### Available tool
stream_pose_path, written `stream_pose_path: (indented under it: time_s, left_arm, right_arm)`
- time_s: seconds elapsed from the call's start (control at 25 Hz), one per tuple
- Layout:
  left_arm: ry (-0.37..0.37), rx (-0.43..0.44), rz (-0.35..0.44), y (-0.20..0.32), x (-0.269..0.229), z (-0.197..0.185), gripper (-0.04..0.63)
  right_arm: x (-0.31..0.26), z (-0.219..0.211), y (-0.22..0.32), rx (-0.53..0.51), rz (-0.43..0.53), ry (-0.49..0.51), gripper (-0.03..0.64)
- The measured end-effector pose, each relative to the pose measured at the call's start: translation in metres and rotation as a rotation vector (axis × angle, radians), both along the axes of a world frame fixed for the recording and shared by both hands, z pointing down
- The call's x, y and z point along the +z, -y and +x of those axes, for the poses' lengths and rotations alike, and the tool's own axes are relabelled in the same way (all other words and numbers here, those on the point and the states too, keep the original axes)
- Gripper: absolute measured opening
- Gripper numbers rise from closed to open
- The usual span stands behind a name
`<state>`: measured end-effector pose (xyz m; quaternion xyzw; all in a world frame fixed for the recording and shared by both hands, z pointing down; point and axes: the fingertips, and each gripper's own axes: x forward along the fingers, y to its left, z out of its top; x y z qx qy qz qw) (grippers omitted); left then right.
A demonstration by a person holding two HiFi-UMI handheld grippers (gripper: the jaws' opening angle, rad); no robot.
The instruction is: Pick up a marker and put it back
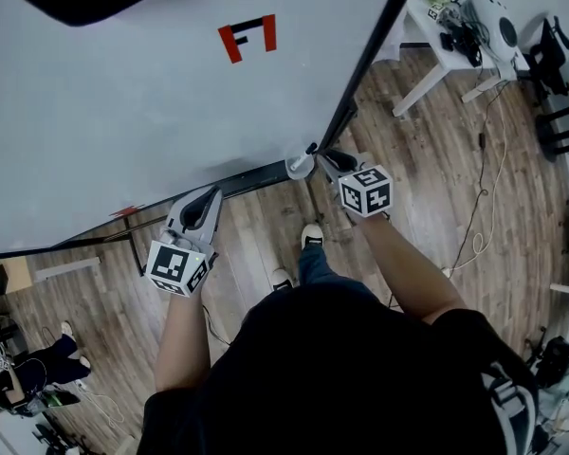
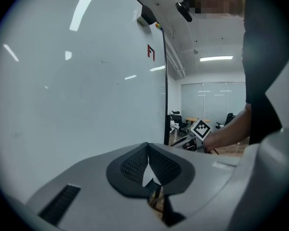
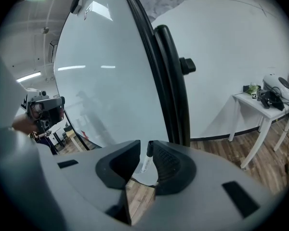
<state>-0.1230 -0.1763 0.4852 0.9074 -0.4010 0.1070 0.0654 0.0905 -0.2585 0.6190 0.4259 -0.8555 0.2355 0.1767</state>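
A white marker with a dark cap (image 1: 300, 167) rests at the right end of the ledge (image 1: 251, 177) under the whiteboard (image 1: 123, 102). My right gripper (image 1: 324, 157) is right at it. In the right gripper view the marker (image 3: 145, 162) stands between the jaws of the right gripper (image 3: 145, 147), close against the right pad (image 3: 166, 162), with a gap to the left pad, so the jaws are open. My left gripper (image 1: 209, 199) hangs below the ledge to the left, holding nothing. In its own view the left gripper (image 2: 148, 148) has its pads meeting at the tips, so it is shut.
A red mark (image 1: 248, 36) is on the whiteboard. The board's black frame post (image 3: 169, 81) rises just behind the right jaws. A white table (image 1: 434, 28) with devices stands at the far right, and a cable (image 1: 479, 216) trails over the wood floor. Another person (image 1: 38, 366) is at the lower left.
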Motion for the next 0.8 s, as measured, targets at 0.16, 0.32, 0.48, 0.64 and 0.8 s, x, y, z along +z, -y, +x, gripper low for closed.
stream_pose_path:
  time_s: [0.16, 0.32, 0.48, 0.64, 0.8]
  left_arm:
    - [0.007, 0.002, -0.018, 0.004, 0.009, 0.003, 0.012]
    - [0.015, 0.002, -0.035, 0.008, 0.018, 0.004, 0.012]
    - [0.014, -0.003, -0.051, 0.012, 0.025, 0.005, 0.012]
    - [0.010, -0.006, -0.064, 0.013, 0.031, 0.005, 0.012]
    - [0.006, -0.012, -0.074, 0.014, 0.037, 0.004, 0.012]
  right_arm:
    - [0.015, -0.002, 0.009, 0.003, -0.023, 0.008, 0.082]
    - [0.028, -0.004, 0.016, -0.002, -0.043, 0.010, 0.090]
    - [0.038, -0.007, 0.020, -0.011, -0.061, 0.013, 0.103]
    - [0.043, -0.010, 0.023, -0.014, -0.067, 0.023, 0.106]
    - [0.046, -0.011, 0.026, -0.011, -0.069, 0.033, 0.106]
